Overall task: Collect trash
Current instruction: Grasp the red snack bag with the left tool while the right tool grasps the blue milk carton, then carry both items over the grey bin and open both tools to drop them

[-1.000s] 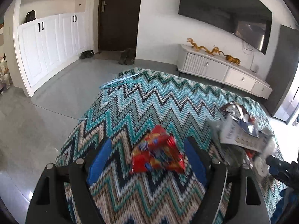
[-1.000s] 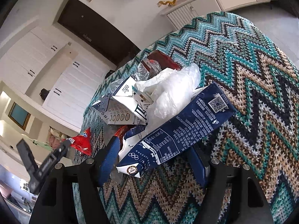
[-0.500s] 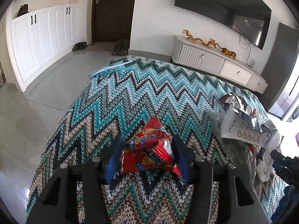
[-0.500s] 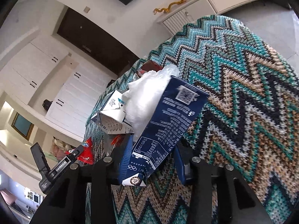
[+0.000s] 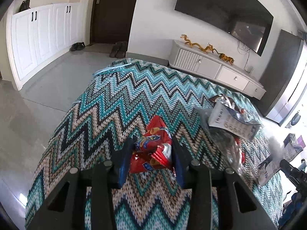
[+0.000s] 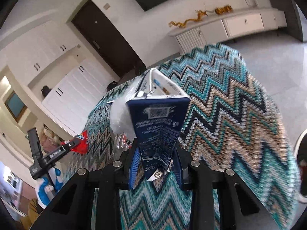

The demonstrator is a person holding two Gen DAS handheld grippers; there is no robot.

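Left gripper (image 5: 151,153) and right gripper (image 6: 156,159), angled downward, have just closed.

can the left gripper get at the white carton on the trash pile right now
Probably not yet. The left gripper, jaws just closing, is shut on the red wrapper. The white carton lies off to its right, nothing between, but the jaws are full.

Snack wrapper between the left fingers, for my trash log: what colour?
Red snack wrapper, clearest in the left wrist view.

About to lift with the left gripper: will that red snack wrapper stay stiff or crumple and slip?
Probably crumples: the red snack wrapper already looks creased and folded between the left gripper pads. Likely light and empty-looking. Its glossy film may slip.
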